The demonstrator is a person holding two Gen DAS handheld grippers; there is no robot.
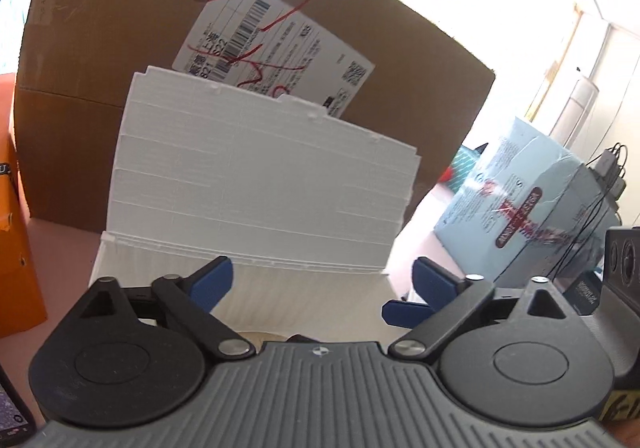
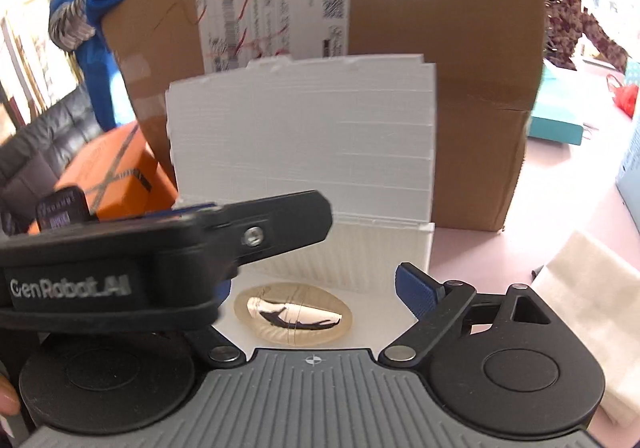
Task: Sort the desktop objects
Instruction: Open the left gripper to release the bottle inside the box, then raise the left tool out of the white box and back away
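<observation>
L tongs [image 1: 320, 284] + R tongs [image 2: 316, 288] both agape, empty, over white box [image 2: 304, 136]; oval shell-like item [image 2: 293, 315] inside. Prob. next: close lid.

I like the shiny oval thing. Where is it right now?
In the right wrist view, the oval thing lies on the floor of the open white box, low in the middle, in front of the big cardboard box.

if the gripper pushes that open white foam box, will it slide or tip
The white foam box is probably very light, so it would likely slide on the smooth pink table. Its raised lid stands against the cardboard box, so tipping backward seems unlikely. The chipped lid edge suggests it crumbles easily.
</observation>
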